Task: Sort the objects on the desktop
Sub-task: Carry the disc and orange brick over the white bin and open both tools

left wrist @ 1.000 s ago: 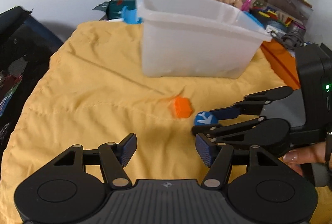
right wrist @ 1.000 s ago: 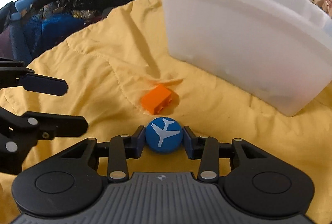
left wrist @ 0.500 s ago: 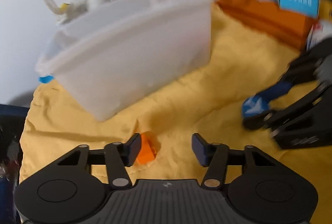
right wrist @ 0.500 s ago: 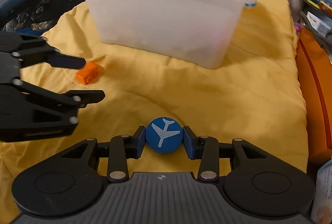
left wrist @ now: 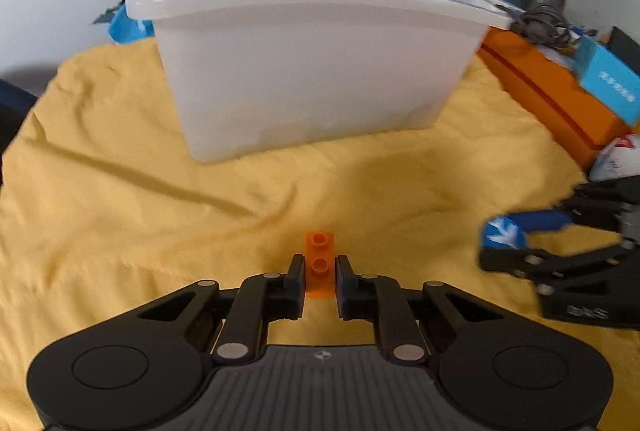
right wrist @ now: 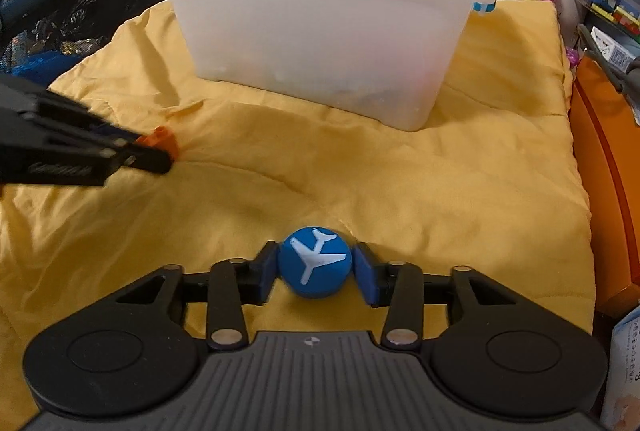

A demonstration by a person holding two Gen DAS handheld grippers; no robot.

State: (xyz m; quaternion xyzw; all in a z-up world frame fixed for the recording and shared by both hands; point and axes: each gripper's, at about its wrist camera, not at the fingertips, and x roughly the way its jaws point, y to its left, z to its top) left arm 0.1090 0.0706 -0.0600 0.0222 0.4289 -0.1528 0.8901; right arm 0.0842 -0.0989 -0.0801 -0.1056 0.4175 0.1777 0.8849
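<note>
A small orange brick [left wrist: 319, 263] with two studs sits between the fingers of my left gripper [left wrist: 319, 273], which is shut on it, low over the yellow cloth [left wrist: 120, 199]. My right gripper [right wrist: 316, 267] is shut on a blue ball [right wrist: 315, 263] marked with a white aeroplane. The left wrist view shows that ball [left wrist: 502, 236] at the right, and the right wrist view shows the brick [right wrist: 162, 140] at the left. A translucent white bin [left wrist: 304, 55] stands on the cloth beyond both grippers; its inside is mostly hidden.
An orange box [left wrist: 548, 91] with a blue carton on top lies along the right edge of the cloth. Snack bags, toys and a cable are piled behind the bin. A dark bag [right wrist: 68, 15] sits off the cloth's left side.
My left gripper swung to the orange brick and shut on it. My right gripper, still holding the blue ball, drew back to the right, away from the brick.
</note>
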